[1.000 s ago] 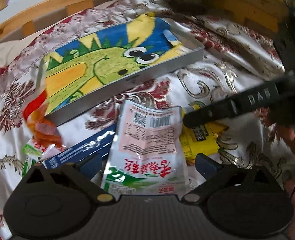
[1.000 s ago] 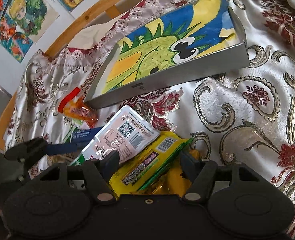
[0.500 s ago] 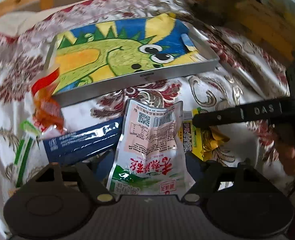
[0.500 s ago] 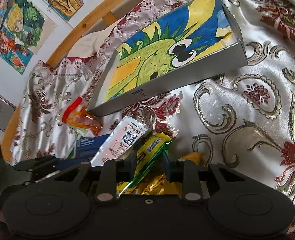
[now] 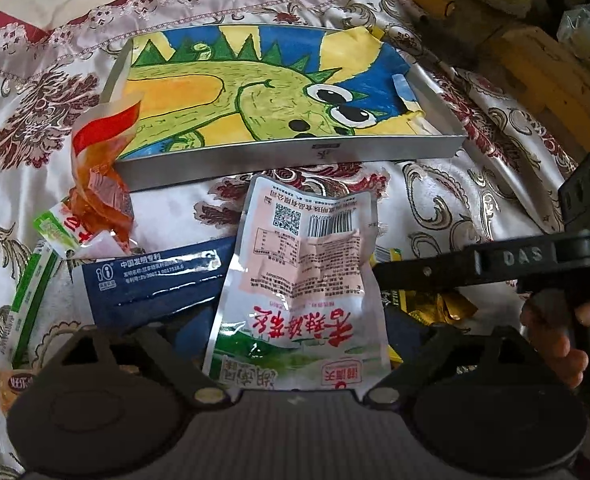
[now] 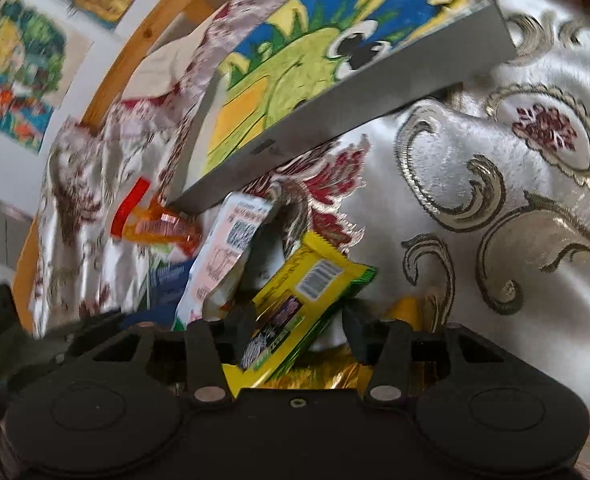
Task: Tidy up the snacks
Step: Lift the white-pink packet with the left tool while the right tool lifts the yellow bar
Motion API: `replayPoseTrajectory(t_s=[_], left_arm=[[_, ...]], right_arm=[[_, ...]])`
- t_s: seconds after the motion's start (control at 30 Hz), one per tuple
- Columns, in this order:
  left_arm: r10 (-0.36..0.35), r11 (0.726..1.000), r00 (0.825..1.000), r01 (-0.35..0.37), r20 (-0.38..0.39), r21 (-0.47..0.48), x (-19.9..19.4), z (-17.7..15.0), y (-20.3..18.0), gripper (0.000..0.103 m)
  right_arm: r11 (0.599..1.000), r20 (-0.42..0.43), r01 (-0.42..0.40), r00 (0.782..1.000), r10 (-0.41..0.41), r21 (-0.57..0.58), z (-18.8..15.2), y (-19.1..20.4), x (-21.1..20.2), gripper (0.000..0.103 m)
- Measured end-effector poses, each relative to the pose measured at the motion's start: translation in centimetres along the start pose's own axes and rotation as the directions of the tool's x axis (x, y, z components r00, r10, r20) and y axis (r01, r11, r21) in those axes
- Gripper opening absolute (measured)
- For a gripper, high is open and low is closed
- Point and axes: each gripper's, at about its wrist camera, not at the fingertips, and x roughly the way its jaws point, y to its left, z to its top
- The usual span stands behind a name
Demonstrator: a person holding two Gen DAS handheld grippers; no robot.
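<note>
A pink and green snack pouch [image 5: 299, 280] lies on the patterned cloth between the fingers of my left gripper [image 5: 295, 332], whose jaws stand wide apart around it. My right gripper [image 6: 299, 332] is shut on a yellow and green snack pack [image 6: 295, 308] and holds it tilted above a gold wrapper [image 6: 327, 376]; the gripper also shows in the left wrist view [image 5: 475, 268]. A shallow silver tray [image 5: 295, 156] lined with a dinosaur drawing lies just beyond the snacks and also shows in the right wrist view [image 6: 335, 128].
A dark blue packet [image 5: 151, 280], an orange and red packet [image 5: 99, 184] and green and white packets [image 5: 51, 236] lie left of the pouch. A wooden rail [image 6: 135, 56] and wall pictures [image 6: 19, 68] stand behind. Boxes [image 5: 543, 68] are at the far right.
My right gripper closed on the yellow and green pack and lifted it. The left gripper tilted up, bringing the tray more into view, and stayed open around the pouch.
</note>
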Motion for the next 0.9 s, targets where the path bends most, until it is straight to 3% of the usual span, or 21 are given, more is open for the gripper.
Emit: replayPoseTrajectory(t_s=[0.13,0.27,0.43,0.5,0.63,0.7,0.8,0.9], left_arm=[[-0.009,1.0,1.0,0.009,-0.012,-0.025,0.1,0.4,0.0,0.095],[0.026,0.999,1.0,-0.026,-0.007,0.036,0.3,0.6,-1.3,0.099],[0.078,0.994,0.997,-0.076,-0.022,0.079,1.6,0.9,-2.4,0.098],[0.088,0.994,0.996,-0.086,-0.032,0.066,1.8,1.1,-2.2,0.091],[0.026,0.999,0.999,-0.026,-0.019,-0.033,1.1,1.0,-0.7,0.084],[-0.003,0.995,1.0,0.003,-0.005,-0.099,0.5,0.9,0.3,0.078],[-0.037,0.98,0.999,0.039,0.013,-0.197,-0.6,0.6,1.6,0.068],[-0.055,0.962,0.998,0.059,0.025,-0.266,-1.5,0.0,2.4,0.061]], right_arm=[[1.0,0.024,-0.01,1.0,0.009,0.028,0.0,-0.2,-0.4,0.028],[1.0,0.055,-0.001,0.998,0.003,-0.026,0.0,0.8,-1.1,0.021],[0.999,0.052,0.004,0.999,-0.001,-0.054,0.0,1.3,-1.0,0.02],[0.998,0.051,0.012,0.999,-0.009,-0.061,0.0,1.3,-0.9,0.021],[0.999,0.034,0.009,0.999,-0.007,-0.042,0.1,0.9,-0.6,0.023],[1.0,0.013,-0.011,1.0,0.011,-0.019,0.1,0.3,-0.2,0.029],[0.992,-0.035,-0.089,0.995,0.093,0.094,0.3,-1.3,0.6,0.041],[0.994,-0.035,-0.091,0.995,0.093,0.066,0.4,-0.9,0.7,0.045]])
